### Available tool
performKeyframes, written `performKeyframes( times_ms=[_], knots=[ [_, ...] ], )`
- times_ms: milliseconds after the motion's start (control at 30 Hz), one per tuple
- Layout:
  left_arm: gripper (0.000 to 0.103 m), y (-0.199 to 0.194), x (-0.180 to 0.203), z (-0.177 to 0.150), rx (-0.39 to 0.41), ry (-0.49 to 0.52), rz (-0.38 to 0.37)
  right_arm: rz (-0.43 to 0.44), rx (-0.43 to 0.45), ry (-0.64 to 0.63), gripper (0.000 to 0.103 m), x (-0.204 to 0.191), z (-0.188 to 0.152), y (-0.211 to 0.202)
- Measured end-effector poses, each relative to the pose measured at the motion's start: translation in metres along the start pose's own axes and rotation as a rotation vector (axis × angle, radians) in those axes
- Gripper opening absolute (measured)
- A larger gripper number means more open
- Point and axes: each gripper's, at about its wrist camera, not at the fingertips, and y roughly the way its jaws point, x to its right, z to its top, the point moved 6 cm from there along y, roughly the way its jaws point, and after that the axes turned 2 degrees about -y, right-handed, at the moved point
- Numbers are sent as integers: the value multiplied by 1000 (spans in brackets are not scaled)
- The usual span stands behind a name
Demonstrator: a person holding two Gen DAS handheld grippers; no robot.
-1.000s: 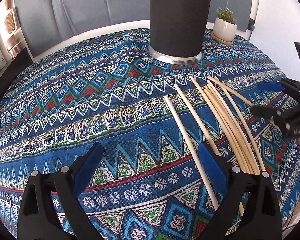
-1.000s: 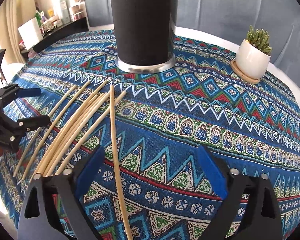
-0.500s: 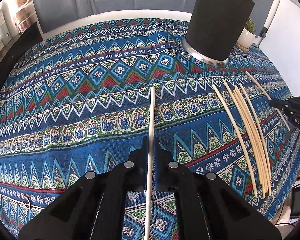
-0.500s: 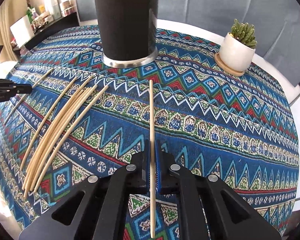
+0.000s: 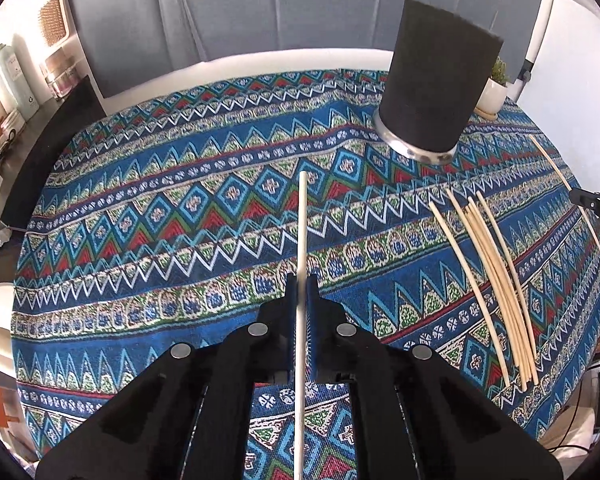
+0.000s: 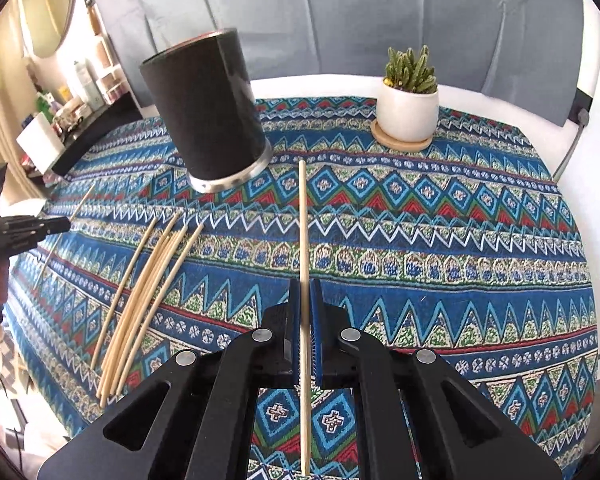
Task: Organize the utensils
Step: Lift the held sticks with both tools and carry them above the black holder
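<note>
Left wrist view: the left gripper (image 5: 300,292) has its jaws closed on one pale chopstick (image 5: 302,224), pinched partway along with a long length reaching ahead over the patterned cloth (image 5: 160,240). It looks light, stiff and smooth, so it may pivot or slip in the pads. The black holder (image 5: 432,84) stands ahead to the right, the loose chopsticks (image 5: 496,280) lie near the bench's right edge.

Right wrist view: the right gripper (image 6: 305,312) likewise has its jaws clamped on a single stick (image 6: 302,216). The holder's open top looks clear from above; the potted cactus (image 6: 407,96) stands well apart.
</note>
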Motion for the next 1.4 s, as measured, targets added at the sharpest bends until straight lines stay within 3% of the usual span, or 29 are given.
performKeyframes(
  times_ms=[467, 667, 900, 1167, 1300, 1400],
  knots=[
    [5, -49, -12, 96, 176, -37, -38, 46, 149, -69, 5, -23, 91, -45],
    [5, -54, 6, 133, 219, 39, -14, 93, 175, -95, 5, -33, 132, -39],
    [5, -57, 35, 178, 267, 110, -60, 154, 187, -120, 5, -49, 175, -21],
    [5, -54, 69, 231, 374, 130, -201, 245, 249, -98, 5, -59, 216, -6],
    [5, -50, 84, 246, 457, 127, -303, 304, 400, -42, 5, -55, 234, -9],
    [5, -43, 88, 256, 518, 82, -387, 356, 456, 5, 1, -52, 242, -2]
  ],
)
